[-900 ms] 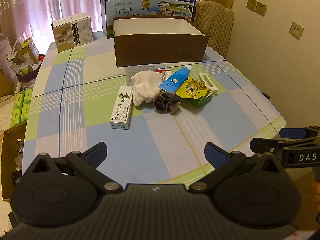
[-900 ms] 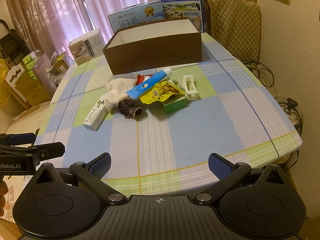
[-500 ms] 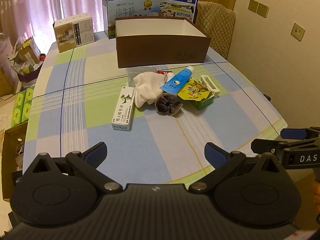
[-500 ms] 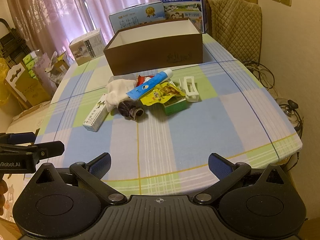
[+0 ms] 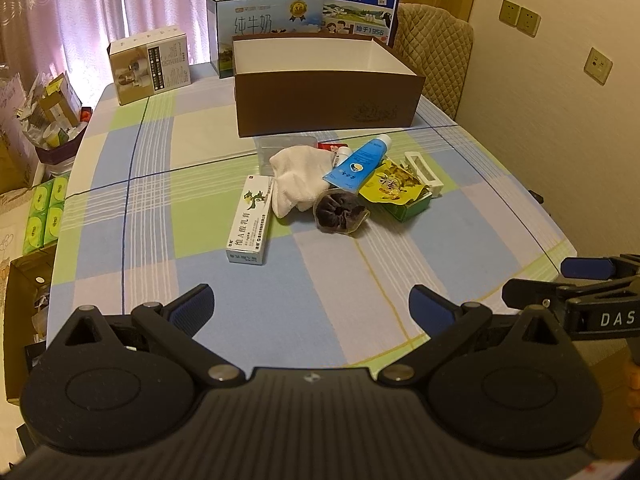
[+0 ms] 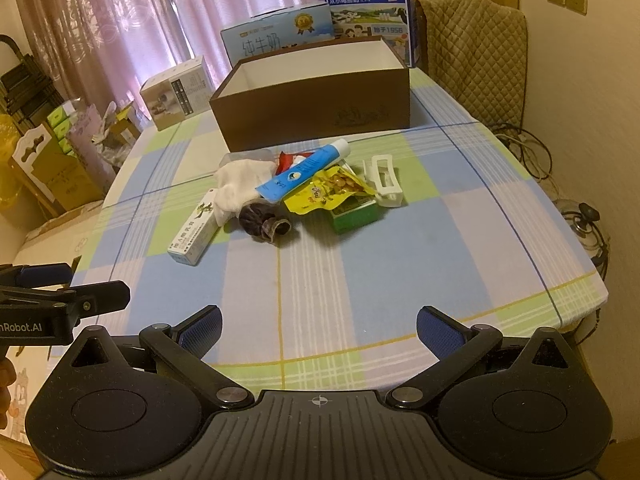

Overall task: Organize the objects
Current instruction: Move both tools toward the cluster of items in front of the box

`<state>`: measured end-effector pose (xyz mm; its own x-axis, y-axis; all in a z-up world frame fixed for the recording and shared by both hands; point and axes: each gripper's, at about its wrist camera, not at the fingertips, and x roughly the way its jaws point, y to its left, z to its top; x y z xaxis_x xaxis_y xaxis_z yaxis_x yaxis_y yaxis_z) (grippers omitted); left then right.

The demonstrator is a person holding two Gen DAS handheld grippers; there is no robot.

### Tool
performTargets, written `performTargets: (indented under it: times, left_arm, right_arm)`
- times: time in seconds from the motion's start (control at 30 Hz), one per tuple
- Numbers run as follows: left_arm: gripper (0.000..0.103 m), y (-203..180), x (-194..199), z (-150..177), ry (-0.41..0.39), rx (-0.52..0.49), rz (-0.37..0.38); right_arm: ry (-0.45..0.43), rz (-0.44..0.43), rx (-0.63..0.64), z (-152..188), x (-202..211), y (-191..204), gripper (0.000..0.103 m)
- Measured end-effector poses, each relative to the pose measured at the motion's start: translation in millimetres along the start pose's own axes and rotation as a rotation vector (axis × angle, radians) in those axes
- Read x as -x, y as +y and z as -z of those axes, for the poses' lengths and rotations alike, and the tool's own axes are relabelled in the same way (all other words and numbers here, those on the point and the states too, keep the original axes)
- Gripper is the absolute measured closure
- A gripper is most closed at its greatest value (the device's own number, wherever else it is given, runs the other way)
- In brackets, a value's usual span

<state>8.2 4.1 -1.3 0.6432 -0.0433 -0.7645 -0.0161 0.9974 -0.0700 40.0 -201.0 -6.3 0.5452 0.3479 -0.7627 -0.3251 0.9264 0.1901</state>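
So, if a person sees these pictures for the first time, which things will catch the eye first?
Probably the small heap of items in the middle of the checked tablecloth: a blue tube lying across a white sock and a yellow snack packet. Behind the heap stands a large open brown box, white inside. In the foreground, the left gripper and right gripper are both open and hold nothing.

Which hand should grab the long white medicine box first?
Probably the left. The medicine box lies on the left side of the pile, nearest the left gripper, with bare cloth between. Both grippers are open and empty; the right gripper faces the pile's other side.
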Motion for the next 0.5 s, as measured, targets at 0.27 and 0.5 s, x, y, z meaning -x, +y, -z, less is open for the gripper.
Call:
performTargets:
  times: [0.27, 0.5]
  left_arm:
    - [0.001, 2.2, -0.7, -1.0, 0.001, 0.0, -0.001]
    - [0.001, 10.2, -6.7, -3.3, 0.008, 0.005, -0.003]
  right_arm:
    - [0.009, -0.004, 0.009, -4.8, -5.4, 2.7, 0.002]
    - [0.017, -0.009, 0.013, -7.8, -10.6, 4.2, 0.002]
